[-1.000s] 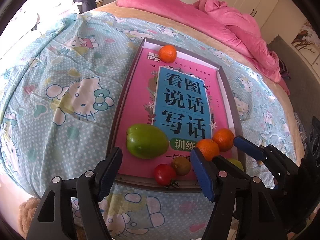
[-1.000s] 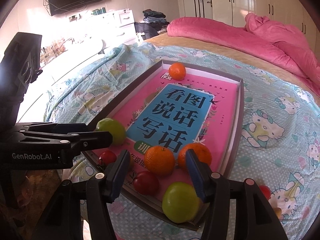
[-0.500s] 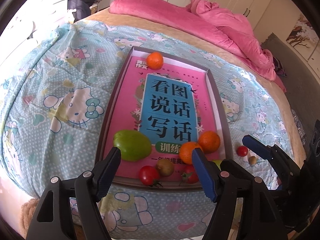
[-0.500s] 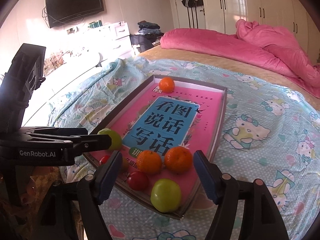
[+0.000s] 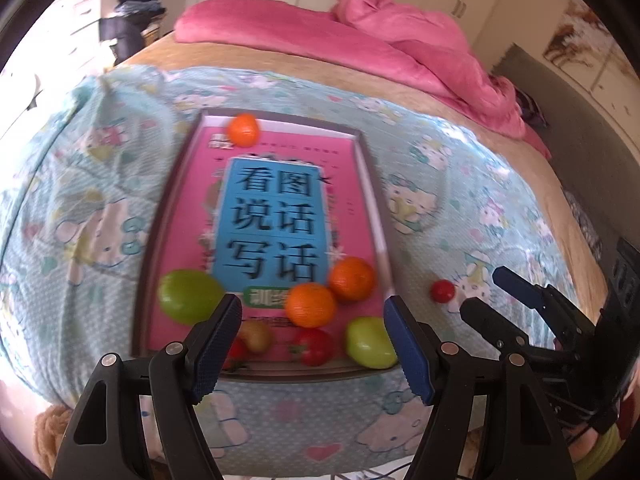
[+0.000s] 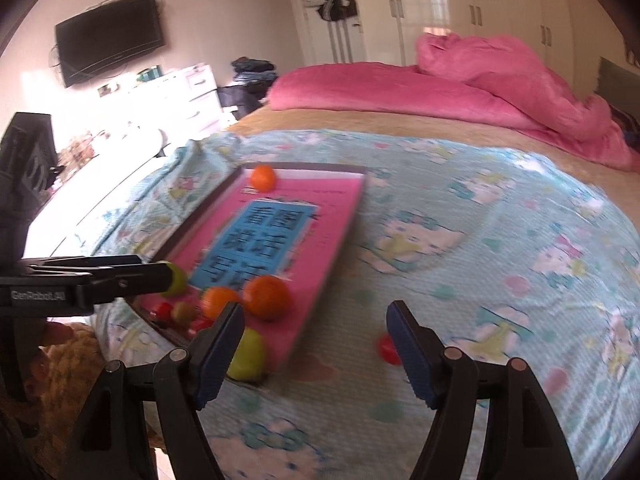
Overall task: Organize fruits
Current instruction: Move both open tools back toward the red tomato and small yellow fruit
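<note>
A grey-rimmed tray (image 5: 370, 184) with a pink and blue book cover lies on the bed. In it are a large green fruit (image 5: 188, 296), two oranges (image 5: 311, 305) near the front, a third orange (image 5: 243, 130) at the far end, a kiwi (image 5: 256, 335), two tomatoes (image 5: 316, 346) and a smaller green fruit (image 5: 370, 342). A red tomato (image 5: 442, 291) lies on the sheet right of the tray, also in the right wrist view (image 6: 387, 347). My left gripper (image 5: 312, 348) is open and empty before the tray's near edge. My right gripper (image 6: 316, 350) is open and empty, right of the tray.
The bed has a light blue cartoon-cat sheet (image 5: 460, 200) and a pink duvet (image 5: 360, 40) at the far end. White drawers (image 6: 192, 96) and a wall television (image 6: 110, 40) stand to the left. The bed's near edge drops off below the tray.
Both grippers have pulled back from the tray and the right one has swung right, so the loose tomato on the sheet now sits by its right finger. Both stay open.
</note>
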Demonstrator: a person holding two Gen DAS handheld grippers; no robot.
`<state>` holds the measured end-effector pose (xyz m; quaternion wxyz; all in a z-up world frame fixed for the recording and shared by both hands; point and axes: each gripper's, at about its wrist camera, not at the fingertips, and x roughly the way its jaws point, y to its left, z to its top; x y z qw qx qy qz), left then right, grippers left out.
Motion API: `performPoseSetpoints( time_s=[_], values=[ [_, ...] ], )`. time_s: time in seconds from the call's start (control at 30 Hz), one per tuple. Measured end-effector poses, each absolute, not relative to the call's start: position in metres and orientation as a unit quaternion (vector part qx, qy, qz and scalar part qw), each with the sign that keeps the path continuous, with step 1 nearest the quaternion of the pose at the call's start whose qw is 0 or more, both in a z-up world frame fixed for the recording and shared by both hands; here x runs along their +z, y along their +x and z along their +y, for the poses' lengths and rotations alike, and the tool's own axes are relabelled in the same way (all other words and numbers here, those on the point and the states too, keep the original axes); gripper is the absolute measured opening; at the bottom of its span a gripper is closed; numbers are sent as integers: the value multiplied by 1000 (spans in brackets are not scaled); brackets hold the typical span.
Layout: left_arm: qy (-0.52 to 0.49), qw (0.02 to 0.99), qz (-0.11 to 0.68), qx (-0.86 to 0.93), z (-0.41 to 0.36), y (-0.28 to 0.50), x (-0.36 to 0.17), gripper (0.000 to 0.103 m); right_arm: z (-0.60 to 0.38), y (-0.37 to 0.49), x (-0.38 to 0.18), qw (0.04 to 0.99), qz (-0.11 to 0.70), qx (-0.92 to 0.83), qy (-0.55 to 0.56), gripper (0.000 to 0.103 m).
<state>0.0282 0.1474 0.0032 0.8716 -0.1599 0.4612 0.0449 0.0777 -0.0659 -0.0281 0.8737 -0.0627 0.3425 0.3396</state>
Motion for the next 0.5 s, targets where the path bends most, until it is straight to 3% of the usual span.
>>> performPoseSetpoints(
  time_s=[0.5],
  values=[
    [-102,857,505,-26,57,70,-8,75,-131,100,-67,878,384,279,-66,73]
  ],
)
